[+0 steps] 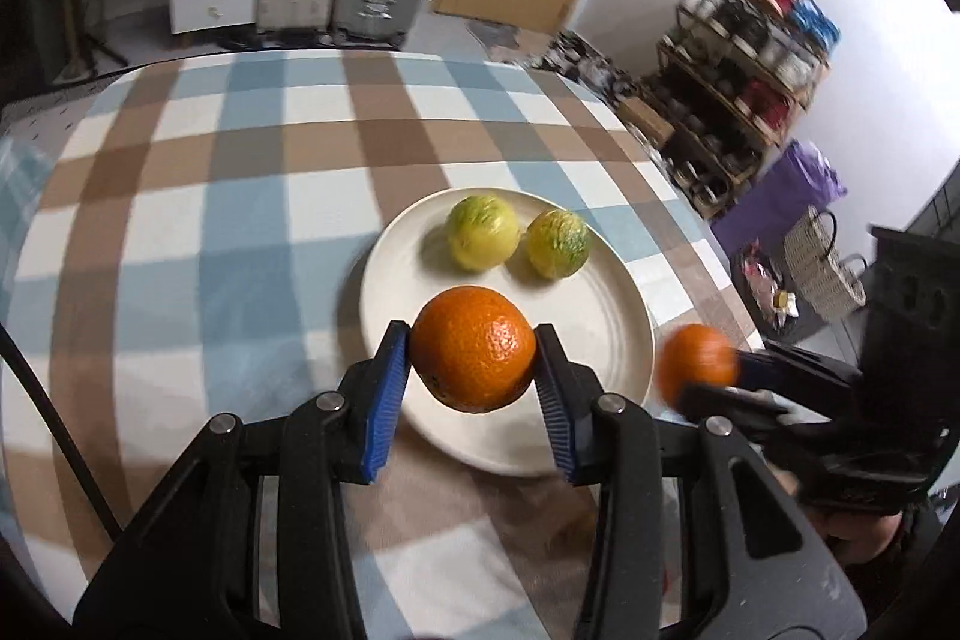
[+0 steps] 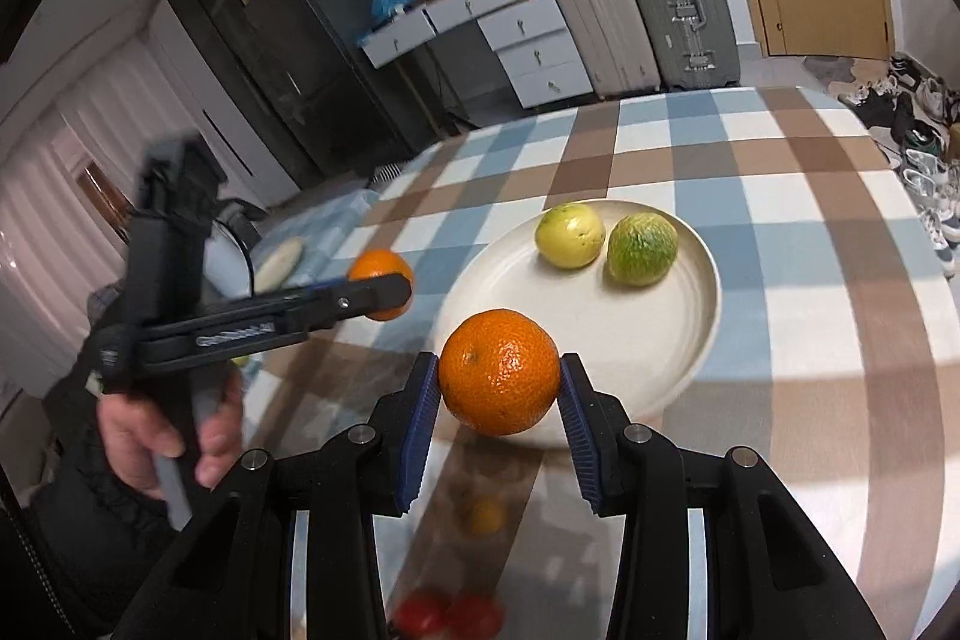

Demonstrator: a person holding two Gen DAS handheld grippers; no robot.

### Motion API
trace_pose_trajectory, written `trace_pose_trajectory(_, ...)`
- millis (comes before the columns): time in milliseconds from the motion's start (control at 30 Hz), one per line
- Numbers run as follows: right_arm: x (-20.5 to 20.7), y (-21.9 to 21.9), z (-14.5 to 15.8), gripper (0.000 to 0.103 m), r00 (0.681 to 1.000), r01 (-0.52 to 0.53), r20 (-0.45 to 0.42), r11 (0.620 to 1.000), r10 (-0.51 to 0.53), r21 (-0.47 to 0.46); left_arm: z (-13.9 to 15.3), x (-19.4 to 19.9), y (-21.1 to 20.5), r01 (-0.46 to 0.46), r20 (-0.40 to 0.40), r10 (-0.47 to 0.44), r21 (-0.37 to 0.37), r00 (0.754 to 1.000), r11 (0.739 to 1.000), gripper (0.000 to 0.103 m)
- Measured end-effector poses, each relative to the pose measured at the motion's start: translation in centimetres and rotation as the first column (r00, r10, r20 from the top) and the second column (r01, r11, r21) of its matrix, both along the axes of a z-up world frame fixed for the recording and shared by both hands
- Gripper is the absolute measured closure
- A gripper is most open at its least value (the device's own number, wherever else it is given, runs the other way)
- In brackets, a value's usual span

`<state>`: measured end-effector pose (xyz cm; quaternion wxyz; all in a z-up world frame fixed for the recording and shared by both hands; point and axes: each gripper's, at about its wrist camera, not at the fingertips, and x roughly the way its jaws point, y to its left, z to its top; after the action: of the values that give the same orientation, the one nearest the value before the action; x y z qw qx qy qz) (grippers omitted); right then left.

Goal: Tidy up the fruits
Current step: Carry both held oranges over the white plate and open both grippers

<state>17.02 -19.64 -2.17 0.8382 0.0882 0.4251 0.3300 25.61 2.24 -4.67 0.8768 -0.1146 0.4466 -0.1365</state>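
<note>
Left wrist view: the left gripper [image 1: 474, 361] clamps an orange [image 1: 474, 349] over the near edge of the white plate [image 1: 606, 334], where two yellow-green fruits [image 1: 483, 232] already sit.

Right wrist view: the right gripper [image 2: 499, 383] clamps a second orange [image 2: 499, 370] over the plate's near left rim; both oranges still need placing, and blurred red fruit [image 2: 447, 613] waits nearest the camera

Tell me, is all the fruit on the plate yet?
Not yet. Two yellow-green fruits already sit on the white plate. The left tool grips one orange and the right tool grips another orange, both off the plate. Something red, blurred, lies low in the right view.
</note>
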Motion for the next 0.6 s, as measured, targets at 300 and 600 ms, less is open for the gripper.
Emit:
trace_pose_trajectory(300,6.4,5.0,-4.3,0.062,0.996,-0.059,-0.077,0.996,0.053,-0.070,-3.3,7.1,-0.2,0.018,-0.101,-0.019,-0.006,0.995,1.000,0.065)
trace_pose_trajectory(600,9.1,7.4,-7.2,0.062,0.989,-0.065,-0.139,0.995,0.055,-0.074,-4.8,9.2,0.1,0.022,-0.112,-0.021,0.005,0.993,1.000,0.065)
